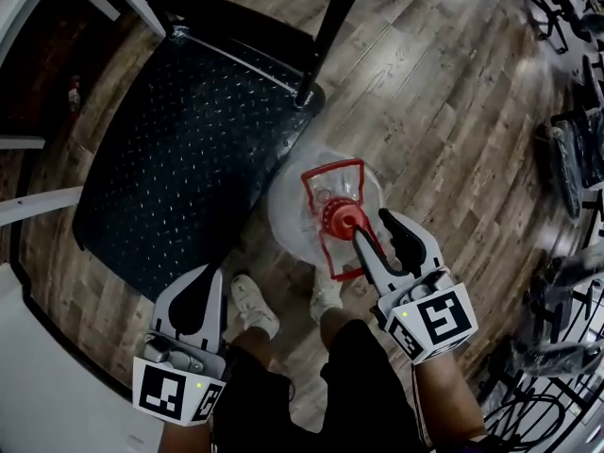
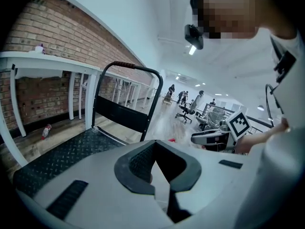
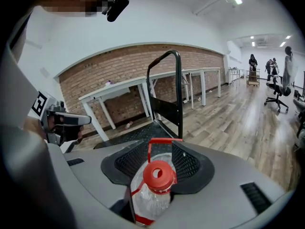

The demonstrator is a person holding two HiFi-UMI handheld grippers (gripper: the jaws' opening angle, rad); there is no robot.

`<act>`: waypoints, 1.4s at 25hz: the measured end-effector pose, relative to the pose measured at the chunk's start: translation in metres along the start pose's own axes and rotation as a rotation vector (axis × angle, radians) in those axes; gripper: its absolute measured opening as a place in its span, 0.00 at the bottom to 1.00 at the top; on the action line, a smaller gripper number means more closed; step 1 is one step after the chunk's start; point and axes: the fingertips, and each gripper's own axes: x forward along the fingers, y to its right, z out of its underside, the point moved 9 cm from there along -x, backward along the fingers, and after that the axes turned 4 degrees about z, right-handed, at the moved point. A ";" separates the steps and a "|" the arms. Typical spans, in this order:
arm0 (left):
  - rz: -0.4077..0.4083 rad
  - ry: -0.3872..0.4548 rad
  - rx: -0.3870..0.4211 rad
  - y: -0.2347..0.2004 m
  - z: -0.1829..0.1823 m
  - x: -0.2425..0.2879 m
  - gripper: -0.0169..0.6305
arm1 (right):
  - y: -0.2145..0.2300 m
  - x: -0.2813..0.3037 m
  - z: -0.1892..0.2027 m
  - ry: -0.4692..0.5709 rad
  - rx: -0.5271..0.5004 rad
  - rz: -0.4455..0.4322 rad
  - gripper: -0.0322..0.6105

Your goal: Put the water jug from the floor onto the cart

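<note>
The water jug [image 1: 294, 210] stands on the wood floor beside the cart; it is clear, with a red cap [image 1: 342, 218] and a red carry handle [image 1: 330, 170]. My right gripper [image 1: 370, 225] is open just over its top. In the right gripper view the cap [image 3: 157, 174] and neck sit between the jaws, and I cannot tell whether the pads touch them. The black flat cart [image 1: 189, 149] lies left of the jug with its push handle [image 1: 326, 36] upright. My left gripper [image 1: 215, 272] hangs shut and empty near the cart's near corner.
The person's white shoes [image 1: 253, 305] stand just behind the jug. Office chairs and cables [image 1: 566, 159] crowd the right side. White tables [image 3: 124, 87] line the brick wall beyond the cart, and a small bottle [image 2: 46, 130] lies on the floor beneath them.
</note>
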 end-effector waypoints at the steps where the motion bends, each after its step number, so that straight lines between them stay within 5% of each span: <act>1: 0.004 -0.002 0.001 0.000 0.003 0.001 0.02 | 0.001 0.003 0.005 -0.009 -0.004 0.000 0.33; 10: -0.027 -0.028 -0.025 -0.014 0.027 -0.004 0.02 | -0.002 0.042 0.041 -0.174 -0.174 -0.023 0.58; 20: -0.035 -0.026 -0.071 -0.025 0.039 -0.014 0.02 | -0.007 0.065 0.060 -0.288 -0.205 -0.021 0.58; 35: -0.029 0.003 -0.096 -0.028 0.044 -0.026 0.02 | -0.008 0.059 0.063 -0.236 -0.222 0.023 0.53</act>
